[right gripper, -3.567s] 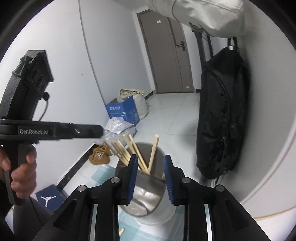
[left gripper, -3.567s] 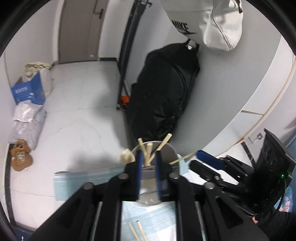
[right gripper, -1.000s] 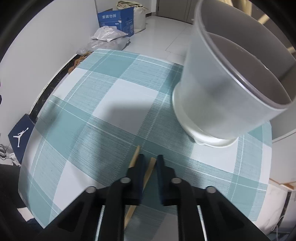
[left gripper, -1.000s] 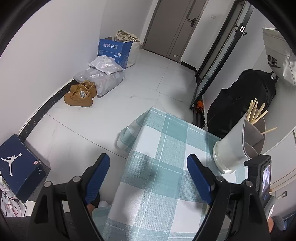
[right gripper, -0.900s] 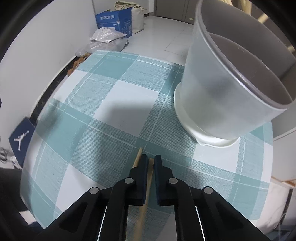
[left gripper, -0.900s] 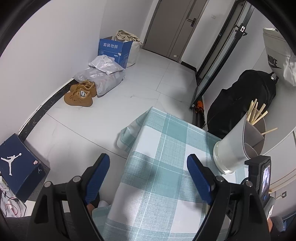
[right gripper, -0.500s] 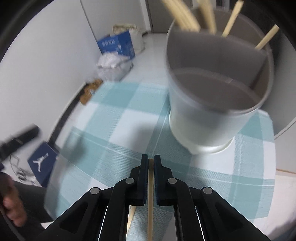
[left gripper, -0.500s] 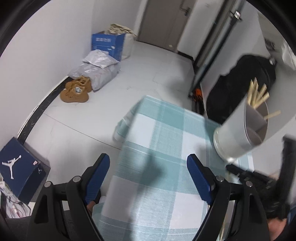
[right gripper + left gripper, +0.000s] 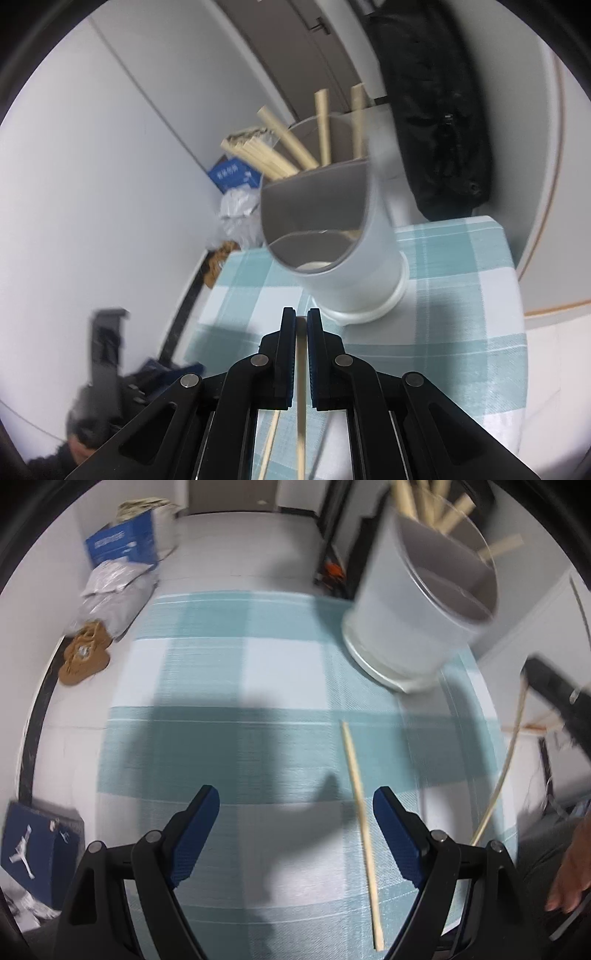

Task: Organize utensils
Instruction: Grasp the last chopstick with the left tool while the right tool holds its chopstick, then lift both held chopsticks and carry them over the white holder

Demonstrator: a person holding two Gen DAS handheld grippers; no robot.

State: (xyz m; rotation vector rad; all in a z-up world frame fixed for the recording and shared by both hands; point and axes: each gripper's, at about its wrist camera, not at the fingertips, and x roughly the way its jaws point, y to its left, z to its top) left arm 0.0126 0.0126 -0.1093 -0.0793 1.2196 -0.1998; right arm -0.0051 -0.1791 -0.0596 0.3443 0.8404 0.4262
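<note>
A grey divided utensil holder (image 9: 417, 602) stands at the far right of the teal checked tablecloth (image 9: 221, 664), with several wooden chopsticks (image 9: 295, 147) in its rear compartment. My right gripper (image 9: 301, 325) is shut on one chopstick (image 9: 300, 387), held above the cloth just in front of the holder (image 9: 332, 236). In the left wrist view that chopstick (image 9: 506, 768) hangs at the right. A second chopstick (image 9: 360, 812) lies on the cloth. It sits just inside the right finger of my left gripper (image 9: 295, 812), which is open above it and not touching it.
A black backpack (image 9: 436, 110) hangs by the wall behind the table. On the floor are a blue box (image 9: 122, 546), grey bags (image 9: 114, 587), brown shoes (image 9: 85, 657) and a dark shoebox (image 9: 33, 845). A person's hand (image 9: 569, 871) shows at the right edge.
My right gripper closed on a chopstick, lifted it off the cloth and tilted up toward the holder. My left gripper dropped nearer the table, over the other chopstick.
</note>
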